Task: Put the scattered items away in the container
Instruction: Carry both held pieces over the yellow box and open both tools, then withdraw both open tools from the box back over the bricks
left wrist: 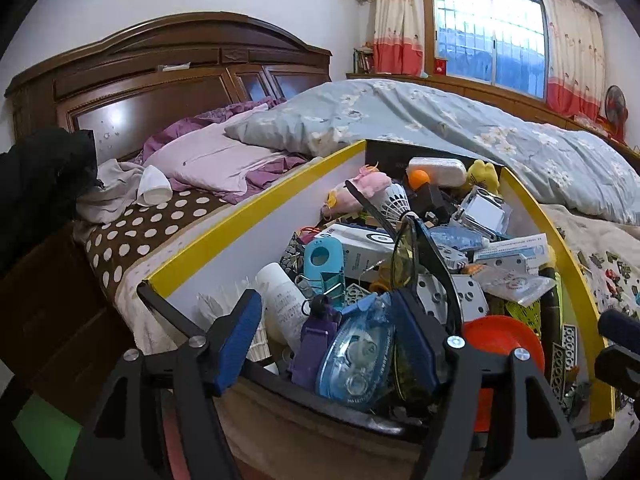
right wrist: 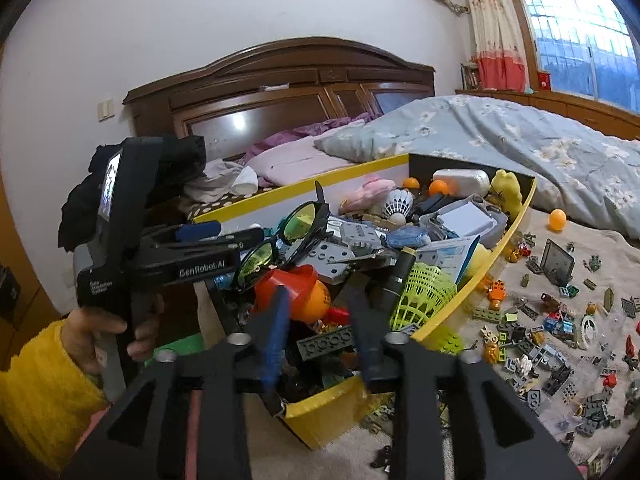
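Note:
A yellow-rimmed box (left wrist: 256,208) on the bed is piled with items: glasses with yellow lenses (left wrist: 404,260), a blue tape dispenser (left wrist: 356,356), a white bottle (left wrist: 280,300), a red cup (left wrist: 500,332) and a shuttlecock (left wrist: 394,200). My left gripper (left wrist: 326,344) is open over the box's near end, its pads either side of the dispenser; the glasses lean by its right pad. In the right wrist view it (right wrist: 224,236) hovers beside the glasses (right wrist: 280,240). My right gripper (right wrist: 320,336) is open and empty above the box's near corner (right wrist: 320,416).
Many small toy bricks (right wrist: 560,340) and an orange ball (right wrist: 557,220) lie scattered on the beige blanket right of the box. A blue floral duvet (left wrist: 480,128) is heaped behind it. Pillows and the wooden headboard (left wrist: 160,76) are at the left.

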Tool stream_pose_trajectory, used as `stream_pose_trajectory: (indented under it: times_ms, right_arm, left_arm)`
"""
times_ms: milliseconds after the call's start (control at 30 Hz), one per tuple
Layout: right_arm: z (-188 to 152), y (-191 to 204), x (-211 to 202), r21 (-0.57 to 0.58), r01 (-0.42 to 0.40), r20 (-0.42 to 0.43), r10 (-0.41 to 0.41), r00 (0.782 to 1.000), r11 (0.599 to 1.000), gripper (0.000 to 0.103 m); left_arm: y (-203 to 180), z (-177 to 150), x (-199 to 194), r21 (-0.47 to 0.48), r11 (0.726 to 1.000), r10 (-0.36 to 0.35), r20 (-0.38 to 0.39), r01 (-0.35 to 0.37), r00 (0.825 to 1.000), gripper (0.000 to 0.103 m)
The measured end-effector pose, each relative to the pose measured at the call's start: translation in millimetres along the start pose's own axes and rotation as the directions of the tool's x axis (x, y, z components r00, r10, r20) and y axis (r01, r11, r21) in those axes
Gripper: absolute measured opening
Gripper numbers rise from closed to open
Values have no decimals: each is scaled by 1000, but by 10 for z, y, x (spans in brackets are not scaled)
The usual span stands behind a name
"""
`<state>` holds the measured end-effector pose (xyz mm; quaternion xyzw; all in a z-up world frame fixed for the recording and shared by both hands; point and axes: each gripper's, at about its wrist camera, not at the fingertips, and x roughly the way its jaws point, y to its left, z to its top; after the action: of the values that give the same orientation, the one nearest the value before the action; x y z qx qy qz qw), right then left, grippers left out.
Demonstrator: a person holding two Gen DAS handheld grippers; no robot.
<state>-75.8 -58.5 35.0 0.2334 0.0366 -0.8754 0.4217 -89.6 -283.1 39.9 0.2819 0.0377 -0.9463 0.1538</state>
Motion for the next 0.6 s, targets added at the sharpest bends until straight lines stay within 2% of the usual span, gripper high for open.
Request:
stream_pose_trajectory:
  times_ms: [100, 333, 500, 600]
  right_arm:
    - [-3, 12, -38, -9, 10, 8, -10, 1000, 1000, 37]
    - [-74, -156, -292, 60, 48, 34, -50, 998, 997, 37]
    - [-249, -402, -493, 105, 122, 20, -124, 992, 987, 37]
    - [-389, -583, -608, 141, 178, -3, -180, 984, 974, 37]
  left_arm:
    - [-43, -12, -41, 6, 1000, -9, 5, 9, 1000, 69]
    - [-158, 27, -202, 20, 1000, -2, 44, 1, 999, 69]
    - [-342, 102, -425, 38, 998, -53, 90, 50, 995, 71]
    - [-518, 133, -515, 49, 992, -122, 97, 118, 988, 73]
